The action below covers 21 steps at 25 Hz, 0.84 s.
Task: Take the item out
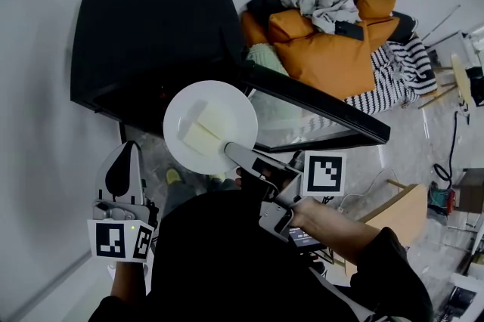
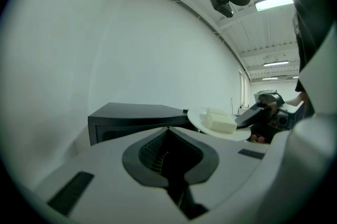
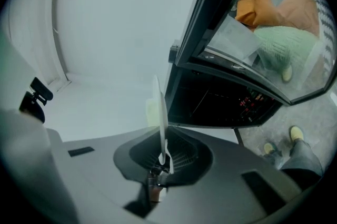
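Note:
A white plate (image 1: 181,106) carrying pale yellow blocks (image 1: 206,130) hangs in the air in front of the black oven (image 1: 151,26), whose glass door (image 1: 318,109) stands open. My right gripper (image 1: 231,151) is shut on the plate's near rim. In the right gripper view the plate (image 3: 160,107) shows edge-on between the jaws (image 3: 163,157), with the dark oven cavity (image 3: 221,102) to its right. My left gripper (image 1: 125,156) is low at the left, shut and holding nothing. The left gripper view shows the plate (image 2: 200,121) and blocks (image 2: 220,122) beyond the left gripper (image 2: 167,157).
A pile of orange cushions and clothes (image 1: 333,48) lies beyond the oven door, with a striped cloth (image 1: 393,78) beside it. A wooden board (image 1: 397,215) stands at the right. A white wall fills the left. The person's shoes (image 3: 297,133) show on the floor below.

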Tool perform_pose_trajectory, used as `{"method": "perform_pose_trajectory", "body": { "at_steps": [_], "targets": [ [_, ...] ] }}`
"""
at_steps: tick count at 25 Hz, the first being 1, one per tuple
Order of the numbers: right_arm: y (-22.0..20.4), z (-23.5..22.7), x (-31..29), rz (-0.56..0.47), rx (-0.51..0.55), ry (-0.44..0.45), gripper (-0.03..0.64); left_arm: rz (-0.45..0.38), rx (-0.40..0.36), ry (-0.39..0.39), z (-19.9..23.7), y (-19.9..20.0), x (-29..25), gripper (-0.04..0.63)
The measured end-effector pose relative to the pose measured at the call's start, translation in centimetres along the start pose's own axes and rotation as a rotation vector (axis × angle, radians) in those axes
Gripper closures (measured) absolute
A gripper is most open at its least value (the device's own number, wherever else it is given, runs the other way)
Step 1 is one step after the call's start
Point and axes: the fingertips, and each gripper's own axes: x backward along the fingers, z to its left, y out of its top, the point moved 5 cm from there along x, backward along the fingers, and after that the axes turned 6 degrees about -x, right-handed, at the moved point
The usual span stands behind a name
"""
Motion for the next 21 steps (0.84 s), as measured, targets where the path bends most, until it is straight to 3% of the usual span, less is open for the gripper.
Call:
{"method": "perform_pose_trajectory", "body": {
  "at_steps": [21],
  "targets": [
    [0.99,-0.23,-0.30,0.026,0.012,-0.010,0.589,0.001,-0.015,0.019,0.32,0.70,-0.86,0.588]
  ]
}}
